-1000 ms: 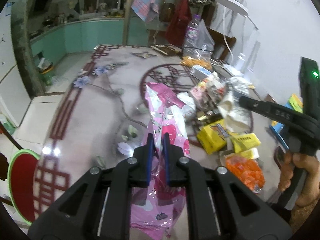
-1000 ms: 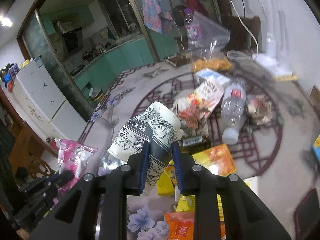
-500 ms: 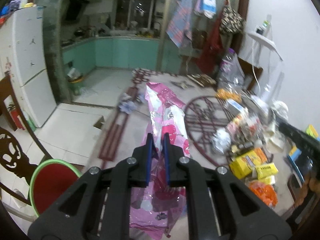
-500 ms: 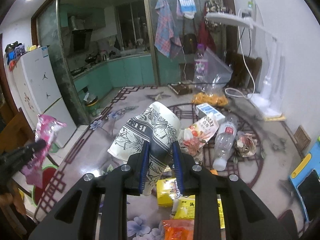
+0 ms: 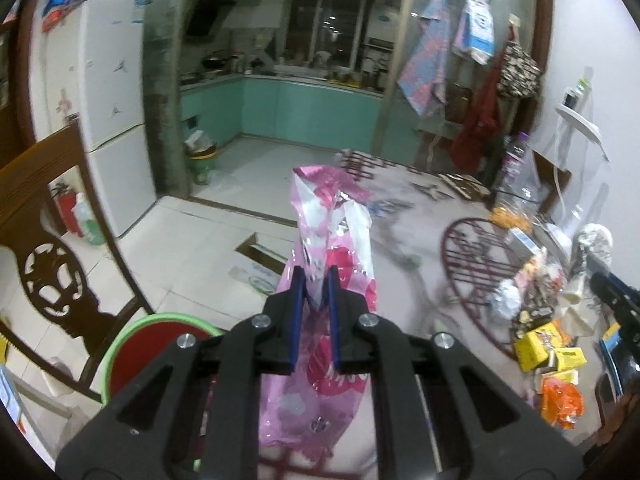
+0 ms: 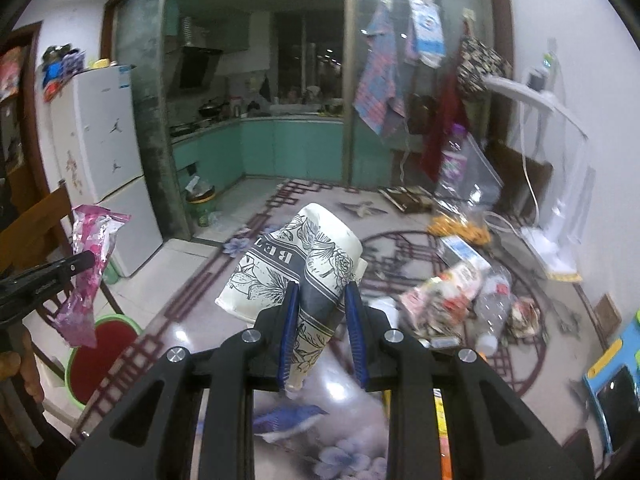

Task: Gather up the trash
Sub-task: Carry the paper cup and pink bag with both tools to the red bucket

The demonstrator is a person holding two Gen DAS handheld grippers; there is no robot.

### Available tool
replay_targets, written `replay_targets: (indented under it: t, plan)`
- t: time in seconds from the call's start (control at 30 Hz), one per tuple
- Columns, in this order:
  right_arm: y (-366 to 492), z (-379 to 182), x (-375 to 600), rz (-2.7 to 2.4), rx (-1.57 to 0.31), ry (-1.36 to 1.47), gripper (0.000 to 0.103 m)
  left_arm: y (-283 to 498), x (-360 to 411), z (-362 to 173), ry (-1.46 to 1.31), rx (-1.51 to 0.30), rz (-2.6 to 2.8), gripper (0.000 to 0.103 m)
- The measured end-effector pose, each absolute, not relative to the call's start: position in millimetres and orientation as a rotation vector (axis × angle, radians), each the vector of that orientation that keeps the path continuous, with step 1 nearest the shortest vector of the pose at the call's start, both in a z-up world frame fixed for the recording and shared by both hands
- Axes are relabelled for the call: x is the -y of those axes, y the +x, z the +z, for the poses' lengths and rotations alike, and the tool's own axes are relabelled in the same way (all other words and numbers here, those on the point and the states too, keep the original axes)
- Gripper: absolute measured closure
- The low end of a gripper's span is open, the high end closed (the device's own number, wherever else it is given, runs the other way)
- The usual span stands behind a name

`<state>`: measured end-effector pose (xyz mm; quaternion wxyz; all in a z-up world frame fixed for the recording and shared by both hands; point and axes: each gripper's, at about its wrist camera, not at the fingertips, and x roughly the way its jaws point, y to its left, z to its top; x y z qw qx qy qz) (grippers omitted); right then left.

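The left gripper [image 5: 315,280] has its two blue-padded fingers [image 5: 296,312] clamped on a pink snack wrapper [image 5: 332,232], crinkled and silvery inside, which stands up between them and hangs down below. In the right wrist view the same wrapper [image 6: 90,264] dangles at the far left from the tip of that gripper, held in the air above a round bin [image 6: 100,356] with a green rim and a red liner, which stands on the tiled floor beside the near left edge of the table [image 6: 224,280].

The right gripper [image 6: 320,292] is clamped on a crushed paper cup [image 6: 292,264], white with black flower drawings and a dark band carrying letters (only part of the word shows). The cup is tilted, its open mouth toward the left, and it is held above the table, clear of the surface.

On the glossy patterned tabletop, to the right, the remaining trash lies in a loose heap: a clear plastic bottle [image 6: 494,312] on its side, a red and white snack bag [image 6: 444,296] just beside it, a crumpled wrapper [image 6: 524,316] to its right, and yellow boxes [image 5: 540,344] and an orange packet [image 5: 560,400] nearer. A white desk lamp [image 6: 560,208] stands at the right edge near the wall. Beyond the table's far end are a teal kitchen, a white fridge [image 6: 108,152] at left, and a second small bin [image 6: 200,204] by the glass partition. A wooden chair [image 5: 48,248] stands near left.
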<state>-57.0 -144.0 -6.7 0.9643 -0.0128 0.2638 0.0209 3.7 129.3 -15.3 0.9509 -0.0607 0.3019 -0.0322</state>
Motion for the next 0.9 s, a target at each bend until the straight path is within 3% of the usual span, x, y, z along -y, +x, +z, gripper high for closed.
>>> replay_targets:
  t: [0.33, 0.9]
  plan:
    - [-41.0, 1.5, 82.4, 0.14, -0.521, -0.056, 0.08, -7.0, -197.5, -23.9, -0.163, -0.614, 0.066, 0.094]
    - [-8.3, -43.8, -54.3, 0.461, -0.668, -0.037, 0.08, -21.5, -282.1, -53.7, -0.22, -0.724, 0.272, 0.094]
